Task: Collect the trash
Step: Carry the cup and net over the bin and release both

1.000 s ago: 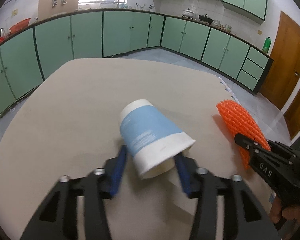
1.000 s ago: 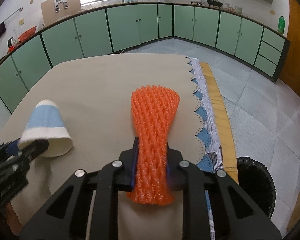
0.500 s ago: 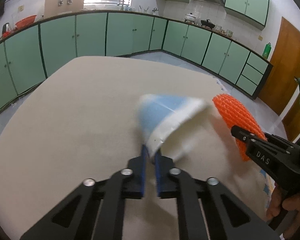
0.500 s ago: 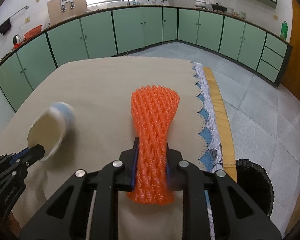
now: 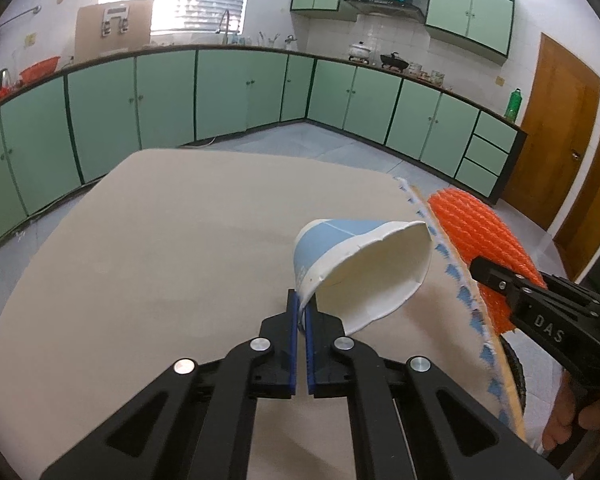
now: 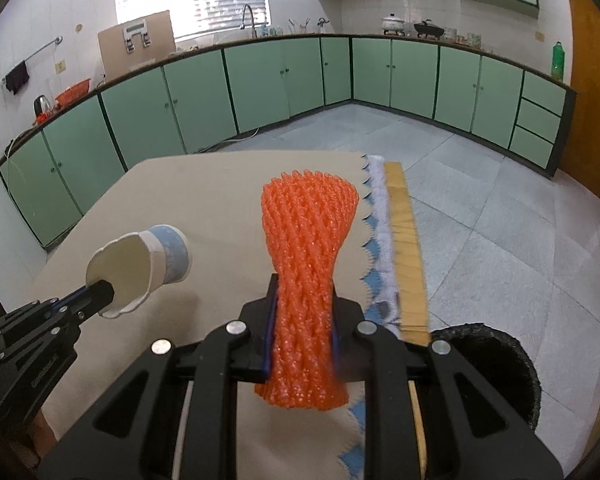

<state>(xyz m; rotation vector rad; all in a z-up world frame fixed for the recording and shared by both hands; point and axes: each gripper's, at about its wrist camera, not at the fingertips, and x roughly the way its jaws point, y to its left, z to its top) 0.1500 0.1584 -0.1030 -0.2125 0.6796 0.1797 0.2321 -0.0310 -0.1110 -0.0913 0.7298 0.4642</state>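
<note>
A blue and white paper cup (image 5: 360, 268) hangs above the table, its open mouth turned toward the camera. My left gripper (image 5: 301, 308) is shut on the cup's crumpled rim. In the right wrist view the same cup (image 6: 140, 272) sticks out from the left gripper (image 6: 96, 294) at the lower left. An orange foam net sleeve (image 6: 304, 264) is pinched at its waist by my right gripper (image 6: 302, 320), which is shut on it and holds it over the table's right edge. In the left wrist view that sleeve (image 5: 476, 232) shows at the right, with the right gripper (image 5: 488, 270) around it.
The table wears a beige cloth (image 5: 160, 260) with a blue and white fringed edge (image 6: 376, 208) on the right. A black trash bin (image 6: 496, 360) stands on the tiled floor beside the table's right side. Green kitchen cabinets (image 5: 220, 92) line the walls. A hand (image 5: 572, 420) holds the right gripper.
My left gripper shut on the cup's rim and lifted the cup off the table, tipping its mouth toward me. The right gripper rose with the orange sleeve still held.
</note>
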